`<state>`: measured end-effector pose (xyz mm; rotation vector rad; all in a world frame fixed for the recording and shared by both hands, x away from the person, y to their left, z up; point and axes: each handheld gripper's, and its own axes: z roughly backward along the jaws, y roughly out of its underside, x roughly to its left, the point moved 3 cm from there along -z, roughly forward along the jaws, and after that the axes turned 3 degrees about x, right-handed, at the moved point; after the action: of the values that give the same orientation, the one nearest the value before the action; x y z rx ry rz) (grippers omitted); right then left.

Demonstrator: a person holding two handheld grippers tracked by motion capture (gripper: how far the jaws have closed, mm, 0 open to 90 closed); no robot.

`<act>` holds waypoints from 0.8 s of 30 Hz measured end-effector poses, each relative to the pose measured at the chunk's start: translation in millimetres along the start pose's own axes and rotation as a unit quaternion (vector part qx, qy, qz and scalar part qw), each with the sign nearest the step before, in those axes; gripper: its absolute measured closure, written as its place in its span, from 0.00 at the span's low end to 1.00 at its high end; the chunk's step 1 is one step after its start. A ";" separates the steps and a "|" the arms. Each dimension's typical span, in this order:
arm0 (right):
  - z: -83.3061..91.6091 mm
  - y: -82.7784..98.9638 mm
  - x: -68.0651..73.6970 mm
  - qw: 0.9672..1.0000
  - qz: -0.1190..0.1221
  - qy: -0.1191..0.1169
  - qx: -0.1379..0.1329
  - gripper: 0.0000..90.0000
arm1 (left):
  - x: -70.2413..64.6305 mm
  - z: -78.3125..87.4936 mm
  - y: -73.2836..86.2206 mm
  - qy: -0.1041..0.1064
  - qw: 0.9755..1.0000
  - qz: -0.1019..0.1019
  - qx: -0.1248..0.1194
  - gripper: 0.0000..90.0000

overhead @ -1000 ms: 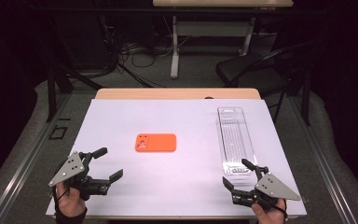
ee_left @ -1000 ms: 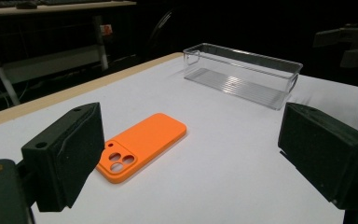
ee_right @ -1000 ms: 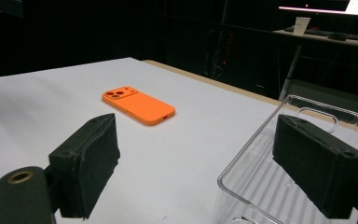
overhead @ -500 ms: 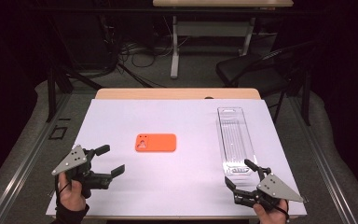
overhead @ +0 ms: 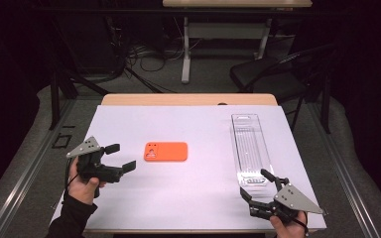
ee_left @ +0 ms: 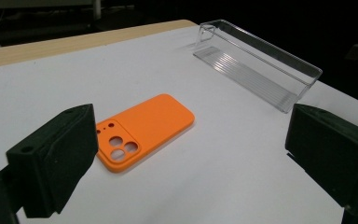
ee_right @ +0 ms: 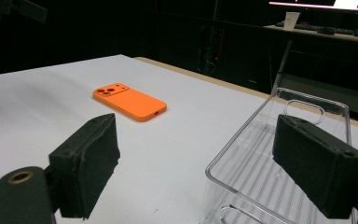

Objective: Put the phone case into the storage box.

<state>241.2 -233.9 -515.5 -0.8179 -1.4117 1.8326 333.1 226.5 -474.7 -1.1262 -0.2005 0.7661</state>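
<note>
Orange phone case (overhead: 165,151) lies flat, camera cutouts up, around the middle of the white worktop (overhead: 198,129), nothing touching it. Clear plastic tray (overhead: 250,148) runs lengthwise along the right edge. Left tool (overhead: 120,157) hovers near the front-left corner, jaws wide, empty, pointing toward the case. Right tool (overhead: 257,186) sits at the front-right corner, jaws wide, empty, just beside the tray's near end.

Matt orange phone case (ee_left: 144,130); glossy clear plastic tray (overhead: 249,146).
</note>
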 end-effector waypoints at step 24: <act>-2.5 2.8 -1.8 1.000 -0.007 0.000 0.005 0.16 | 17.0 -57.0 -58.9 -0.022 0.997 -0.034 0.064 0.41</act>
<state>243.9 -234.5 -518.7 -0.8018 -1.4038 1.8267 401.1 183.0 -452.6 -0.9770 -0.2228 0.7334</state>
